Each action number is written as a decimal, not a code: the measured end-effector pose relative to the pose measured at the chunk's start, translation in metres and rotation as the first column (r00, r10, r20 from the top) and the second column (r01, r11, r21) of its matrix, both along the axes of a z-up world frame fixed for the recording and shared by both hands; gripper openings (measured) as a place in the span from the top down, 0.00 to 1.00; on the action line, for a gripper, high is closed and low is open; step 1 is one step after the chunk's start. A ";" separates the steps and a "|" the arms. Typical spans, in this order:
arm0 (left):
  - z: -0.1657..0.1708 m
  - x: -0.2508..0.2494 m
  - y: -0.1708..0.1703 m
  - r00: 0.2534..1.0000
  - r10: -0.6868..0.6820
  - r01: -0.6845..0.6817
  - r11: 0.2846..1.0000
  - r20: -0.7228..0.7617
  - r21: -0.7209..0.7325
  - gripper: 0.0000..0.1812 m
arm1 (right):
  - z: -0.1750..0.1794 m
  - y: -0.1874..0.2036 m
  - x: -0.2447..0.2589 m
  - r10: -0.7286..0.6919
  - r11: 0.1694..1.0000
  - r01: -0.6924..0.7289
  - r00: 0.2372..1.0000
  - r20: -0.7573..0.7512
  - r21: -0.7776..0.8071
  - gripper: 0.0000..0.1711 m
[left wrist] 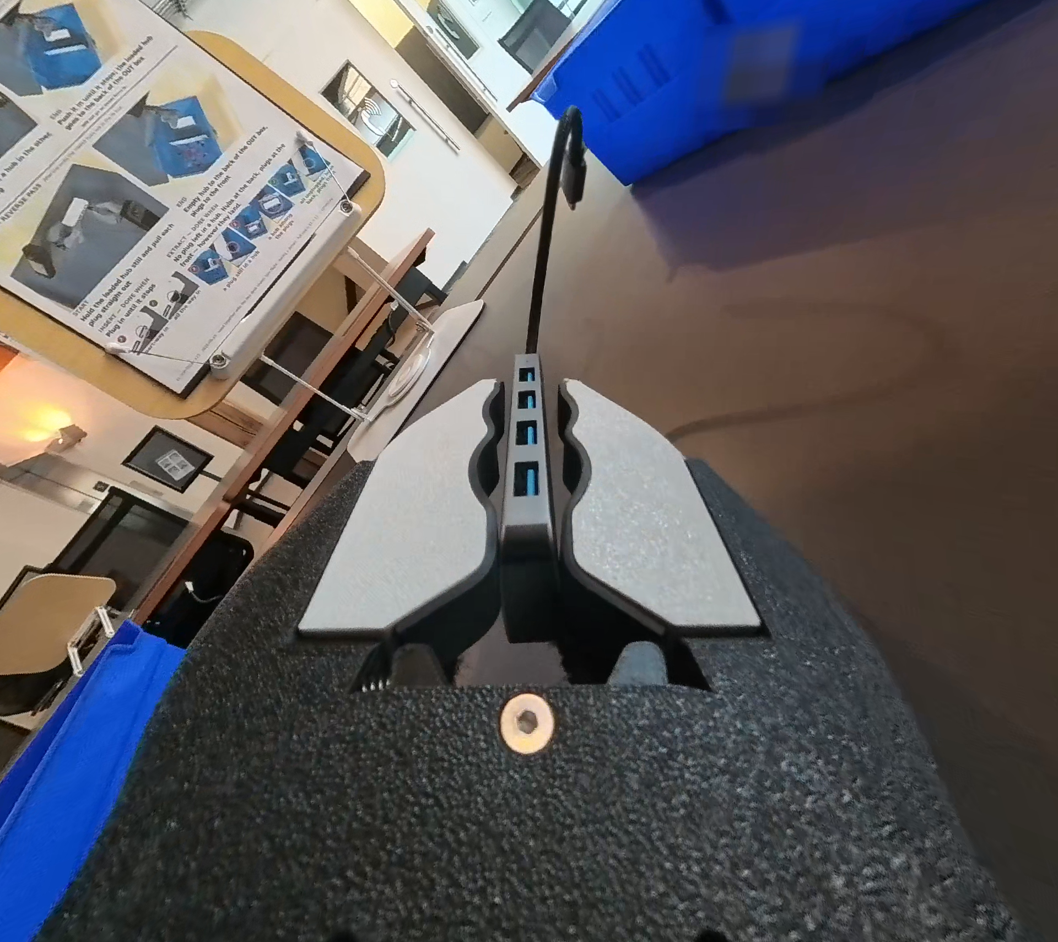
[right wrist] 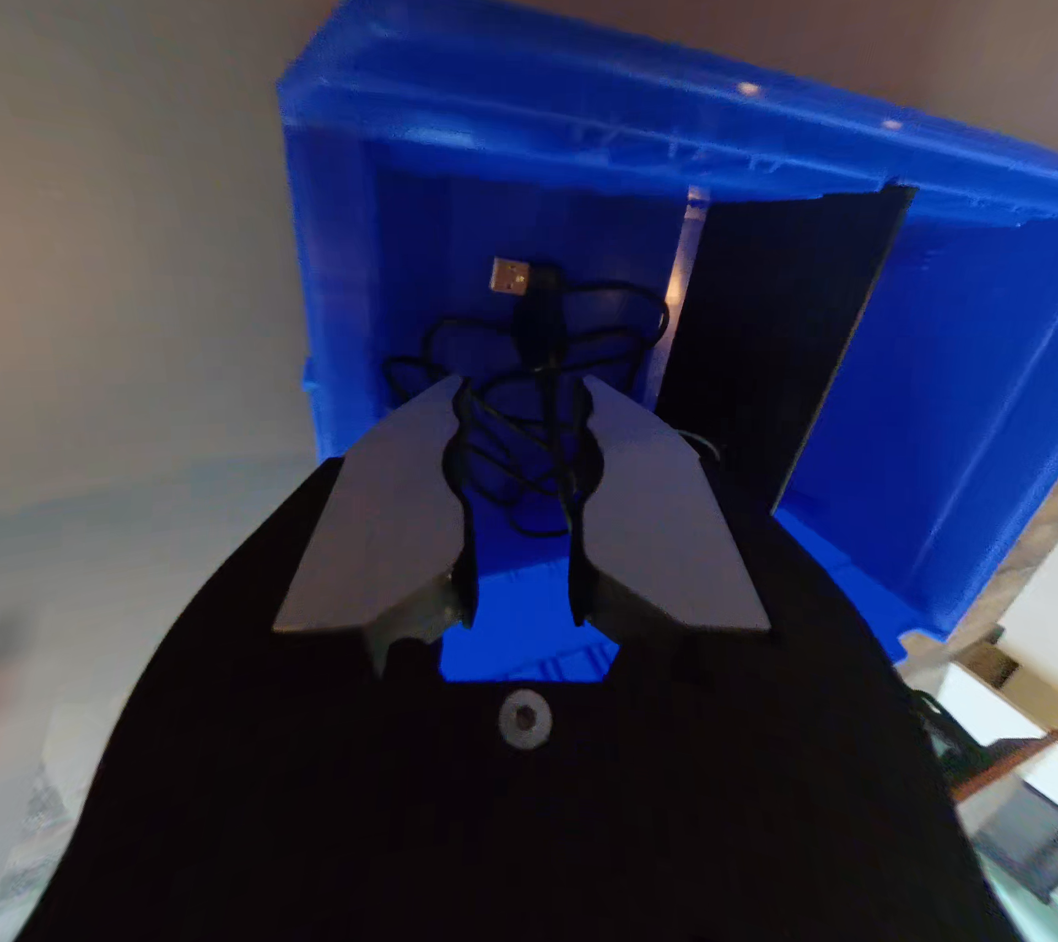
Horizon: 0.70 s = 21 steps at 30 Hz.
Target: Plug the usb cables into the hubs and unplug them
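I am holding the hub (left wrist: 528, 462) clamped in my left gripper (left wrist: 526, 448), its four blue ports empty and its own cable (left wrist: 544, 250) arching far over the surface (left wrist: 859, 342). My right gripper (right wrist: 522, 462) is hovering, fingers released, above the tangled usb cables (right wrist: 532, 382) in the blue bin (right wrist: 572, 113). I judge this the fetching step: next I must pinch the plug (right wrist: 509, 276).

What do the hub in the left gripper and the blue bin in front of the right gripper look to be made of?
Hub: probably anodised metal or matte plastic, smooth dark grey with a soft sheen; the ports have blue plastic tongues.
Blue bin: moulded plastic, glossy, going by its ribbed rim and highlights.
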State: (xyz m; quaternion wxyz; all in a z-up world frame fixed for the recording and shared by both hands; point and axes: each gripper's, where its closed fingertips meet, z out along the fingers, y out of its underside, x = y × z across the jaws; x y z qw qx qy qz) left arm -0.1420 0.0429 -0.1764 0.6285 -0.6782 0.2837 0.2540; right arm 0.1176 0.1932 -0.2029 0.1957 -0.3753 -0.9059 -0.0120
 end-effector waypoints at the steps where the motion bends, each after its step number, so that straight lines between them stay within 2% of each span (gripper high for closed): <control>1: 0.001 0.000 0.000 1.000 0.001 -0.001 1.000 0.005 0.003 0.90 | -0.003 0.002 -0.003 0.015 1.000 -0.015 1.000 0.013 0.014 0.81; 4: 0.001 -0.001 0.000 1.000 -0.001 0.001 1.000 0.009 0.004 0.90 | -0.015 -0.002 -0.011 0.066 0.998 -0.066 0.996 0.052 0.004 0.82; 7: -0.001 0.001 0.000 1.000 -0.007 0.007 1.000 -0.002 -0.006 0.90 | -0.024 0.007 -0.012 0.078 0.995 -0.084 0.993 0.090 0.058 0.83; 10: 0.000 0.001 0.000 1.000 -0.008 0.008 1.000 0.003 -0.004 0.90 | -0.028 0.017 -0.011 0.082 0.991 -0.092 0.992 0.093 0.100 0.89; 12: -0.001 0.001 0.000 1.000 -0.009 0.009 1.000 -0.001 -0.006 0.90 | -0.030 0.022 -0.010 0.084 0.989 -0.093 0.994 0.075 0.116 0.89; 18: -0.002 0.001 0.000 1.000 -0.007 0.007 1.000 -0.008 -0.010 0.90 | -0.016 0.022 -0.004 0.012 1.000 -0.013 0.999 -0.044 -0.018 0.89; 21: -0.003 0.001 0.000 1.000 -0.006 0.005 1.000 -0.013 -0.014 0.90 | -0.015 0.025 0.014 -0.044 0.998 0.046 0.998 0.035 -0.040 0.89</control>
